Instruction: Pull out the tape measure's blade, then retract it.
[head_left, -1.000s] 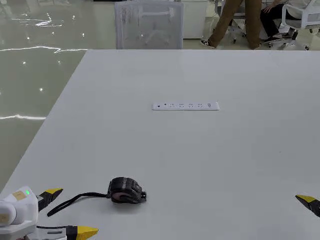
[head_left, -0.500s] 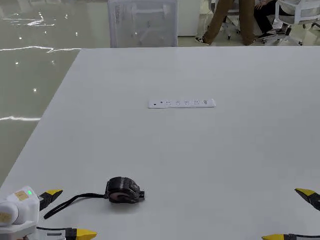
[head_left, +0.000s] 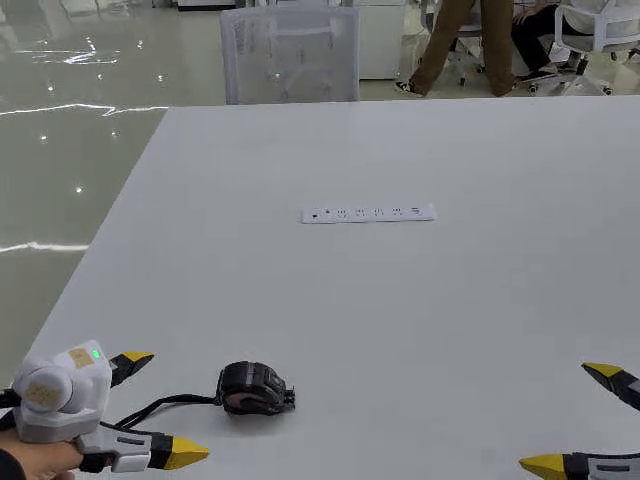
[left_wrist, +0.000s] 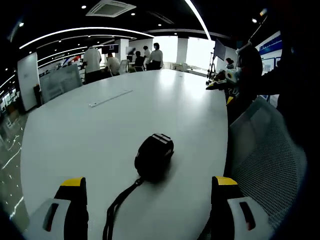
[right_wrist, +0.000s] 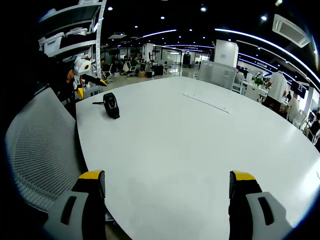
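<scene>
The tape measure (head_left: 254, 388) lies near the front edge of the table (head_left: 400, 300), just ahead of the wide-open left gripper (head_left: 163, 405), with the right gripper (head_left: 568, 418) equally wide and well apart, so a hasty pinch may catch only the loose strap (left_wrist: 120, 200) and drag it.

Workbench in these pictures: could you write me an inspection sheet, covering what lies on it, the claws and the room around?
Surface: white table, smooth, no marks seen.
Job's things: black tape measure near the front left edge, blade not pulled out, strap trailing toward the left claw.
Clutter: a white power strip lying mid-table.
Claws: left claw open, just short of the tape measure; right claw open, off to the right, holding nothing.
Cables: nothing seen; the power strip shows no cord.
Surroundings: mesh chair at the far edge, people beyond it, glossy floor.
</scene>
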